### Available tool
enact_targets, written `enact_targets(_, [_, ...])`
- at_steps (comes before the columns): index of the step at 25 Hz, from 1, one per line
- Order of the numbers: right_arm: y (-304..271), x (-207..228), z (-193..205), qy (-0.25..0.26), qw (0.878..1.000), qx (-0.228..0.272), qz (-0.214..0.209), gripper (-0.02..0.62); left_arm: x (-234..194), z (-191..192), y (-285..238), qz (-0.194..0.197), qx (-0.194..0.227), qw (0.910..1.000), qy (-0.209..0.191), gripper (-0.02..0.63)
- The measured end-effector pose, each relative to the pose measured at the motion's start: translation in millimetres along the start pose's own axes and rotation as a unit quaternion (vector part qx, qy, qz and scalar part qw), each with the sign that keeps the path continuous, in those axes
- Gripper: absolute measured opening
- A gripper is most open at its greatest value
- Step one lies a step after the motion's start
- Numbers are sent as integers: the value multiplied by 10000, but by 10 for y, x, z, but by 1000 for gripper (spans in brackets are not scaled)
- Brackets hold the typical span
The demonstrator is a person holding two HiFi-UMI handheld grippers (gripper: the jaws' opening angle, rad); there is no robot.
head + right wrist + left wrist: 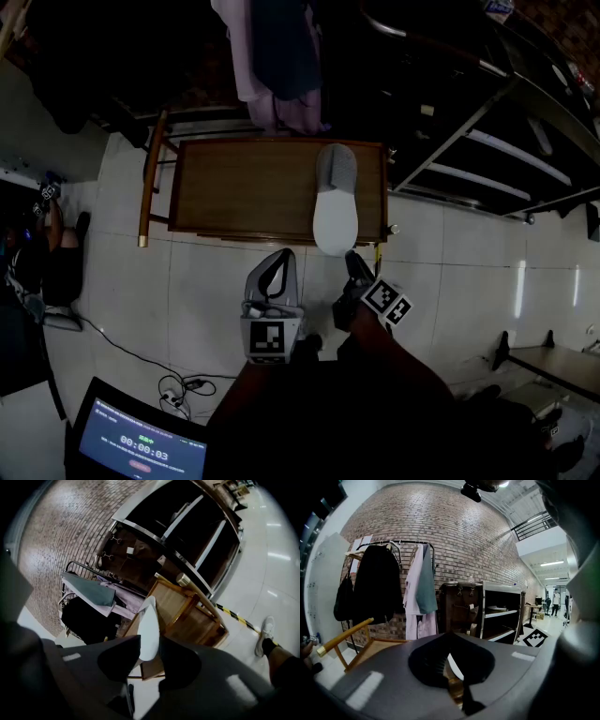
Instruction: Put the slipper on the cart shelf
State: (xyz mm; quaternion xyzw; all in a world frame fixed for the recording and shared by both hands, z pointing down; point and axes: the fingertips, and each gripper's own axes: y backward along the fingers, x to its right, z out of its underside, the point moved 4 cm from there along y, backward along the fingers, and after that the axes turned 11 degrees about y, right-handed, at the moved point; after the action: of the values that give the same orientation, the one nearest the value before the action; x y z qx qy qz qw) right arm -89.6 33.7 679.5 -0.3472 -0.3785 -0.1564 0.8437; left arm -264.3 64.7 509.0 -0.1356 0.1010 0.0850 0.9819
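At cart [234,192] edge, slipper [335,211] in right tool [352,260]

Rear brick wall [459,536] stands behind a clothes rack [405,542] hung with garments [419,588]. Glossy white tiled floor [450,281]; dark shelving unit [501,613] adjacent.

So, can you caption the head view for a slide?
Right hand-held gripper grips the slipper lying on the wooden cart.

A low brown wooden cart shelf [244,192] with a raised rim stands on the glossy white tiled floor [450,281], its long side facing the camera. Toward its right end lies a slipper with a grey toe cap and white insole [336,202], toe toward the far rim, heel reaching out past the near rim. A thin dark cable [122,347] trails across the tiles at lower left.
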Motion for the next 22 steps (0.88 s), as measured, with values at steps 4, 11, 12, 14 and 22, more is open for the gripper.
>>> enact_targets(4, [-241, 140, 43, -383, 9991, -159, 16, 149, -3, -56, 8, 49, 97, 9993, -345, 15])
enact_targets(11, [-604, 211, 51, -773, 9962, -399, -72, 169, -27, 2, 97, -108, 28, 9994, -333, 15])
enact_targets(12, [-645, 198, 62, -826, 9956, -427, -82, 169, -63, -2, 130, -179, 23, 9993, -338, 15])
enact_targets(14, [-708, 206, 73, -929, 9945, -476, -30, 163, -169, -8, 187, -356, 5, 9988, -330, 15])
enact_targets(22, [-571, 75, 97, -883, 9954, -330, -169, 73, -539, -102, 482, -777, 215, 9965, -226, 15])
